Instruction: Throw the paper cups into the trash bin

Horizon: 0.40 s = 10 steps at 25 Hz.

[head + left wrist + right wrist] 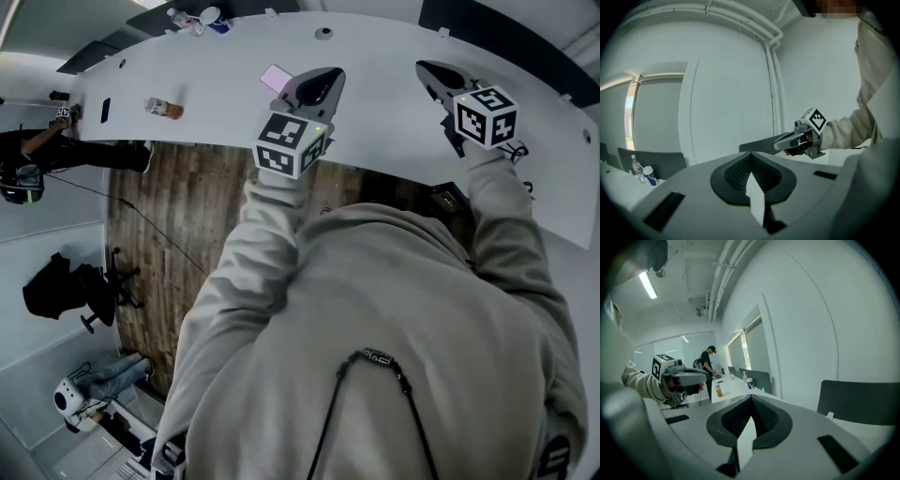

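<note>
Both grippers are raised over the long white table [394, 47], and each is empty. The left gripper [323, 84] has its jaws pressed together with nothing between them. The right gripper [436, 75], at its three o'clock and well apart, is closed in the same way.

In the head view, the paper cup [214, 17] stands upright at the table's far end, at about ten o'clock from the left gripper. It is white with blue print, and a clear water bottle [183, 19] stands just beside it.

At the left gripper's nine o'clock lie a pink flat piece [272, 77], close by, and an orange drink bottle [164, 108], farther out. We see nothing else on the bare tabletop between the jaws and the cup.

From the right gripper view, the cup [749, 383] sits past the orange bottle [718, 390], with a dark chair back [761, 379] behind it. A person in black [708, 364] stands at the table's end at eleven o'clock. A black office chair [66, 286] stands on the wood floor [159, 216] at our eight o'clock.
</note>
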### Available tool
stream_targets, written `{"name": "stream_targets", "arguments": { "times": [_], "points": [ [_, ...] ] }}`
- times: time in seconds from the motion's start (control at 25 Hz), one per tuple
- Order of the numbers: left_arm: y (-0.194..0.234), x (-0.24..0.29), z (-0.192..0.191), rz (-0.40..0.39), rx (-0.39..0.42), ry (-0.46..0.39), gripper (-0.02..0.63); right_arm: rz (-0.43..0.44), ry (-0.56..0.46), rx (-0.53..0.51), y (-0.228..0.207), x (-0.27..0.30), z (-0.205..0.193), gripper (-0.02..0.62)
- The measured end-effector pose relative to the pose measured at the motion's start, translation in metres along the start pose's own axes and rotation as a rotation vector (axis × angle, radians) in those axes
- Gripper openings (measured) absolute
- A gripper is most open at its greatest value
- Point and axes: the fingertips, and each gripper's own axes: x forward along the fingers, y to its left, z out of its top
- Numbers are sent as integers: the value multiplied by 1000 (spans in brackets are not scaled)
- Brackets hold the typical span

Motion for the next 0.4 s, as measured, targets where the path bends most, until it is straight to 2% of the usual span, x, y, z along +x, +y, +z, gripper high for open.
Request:
{"name": "stream_targets", "arguments": {
  "times": [0.4],
  "points": [
    [0, 3, 2, 4, -10, -9, 2, -5, 9, -7, -2, -4, -1, 18]
  ]
}}
